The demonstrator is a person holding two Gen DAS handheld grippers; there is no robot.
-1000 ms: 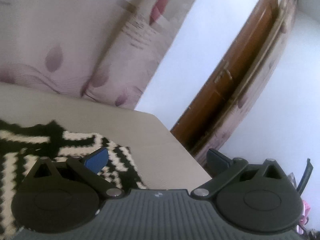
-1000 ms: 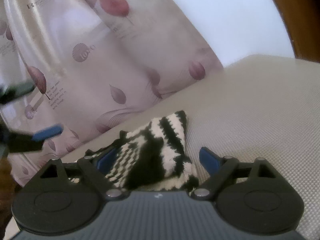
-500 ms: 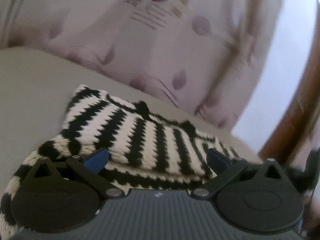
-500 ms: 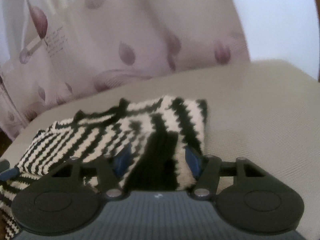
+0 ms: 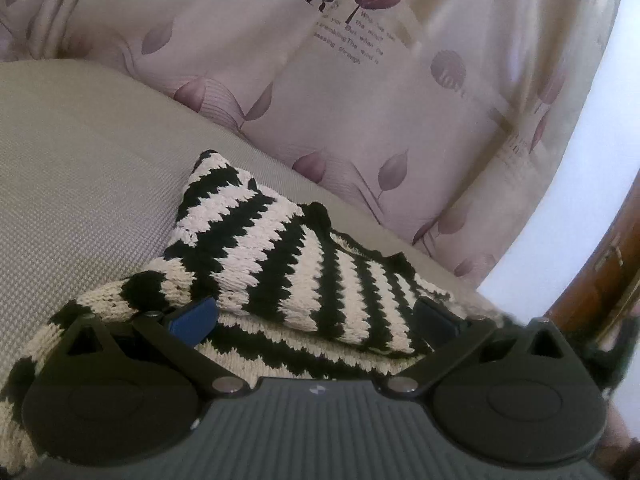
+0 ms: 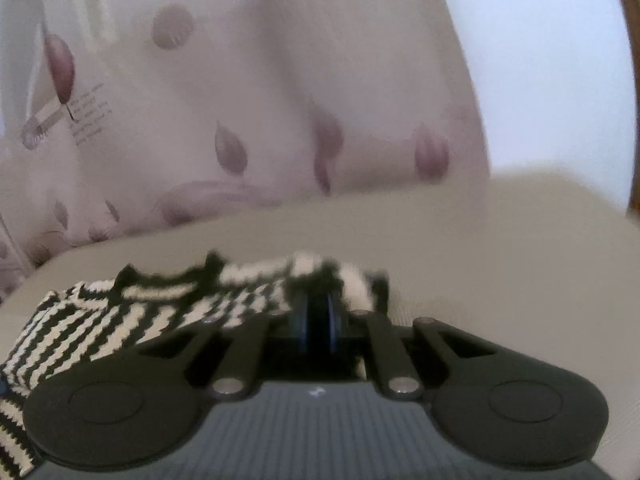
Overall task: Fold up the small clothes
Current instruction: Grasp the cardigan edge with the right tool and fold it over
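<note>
Right tool [image 6: 318, 320] is clamped on my striped sweater [image 6: 168, 308]; left tool [image 5: 316, 316] gapes wide, empty. One flap is folded over; more folds remain, I judge.

Right gripper [image 6: 318, 322] clamped on a striped knit garment [image 6: 160, 312].

Blue-padded fingers [image 6: 302, 320] drawn nearly together at centre frame, pinching a bunched fold of the black-and-cream knit at its 3 o'clock end. Rest of the garment spread flat toward 9 o'clock, trailing down to the frame edge at 8 o'clock. Lying on a beige woven surface [image 6: 500, 248] that fills the 3 o'clock side. Behind, from 10 to 1 o'clock, a pale pink curtain [image 6: 248, 92] printed with mauve leaves and small lettering. White wall [image 6: 540, 60] at 2 o'clock. Somewhat blurred throughout.
</note>
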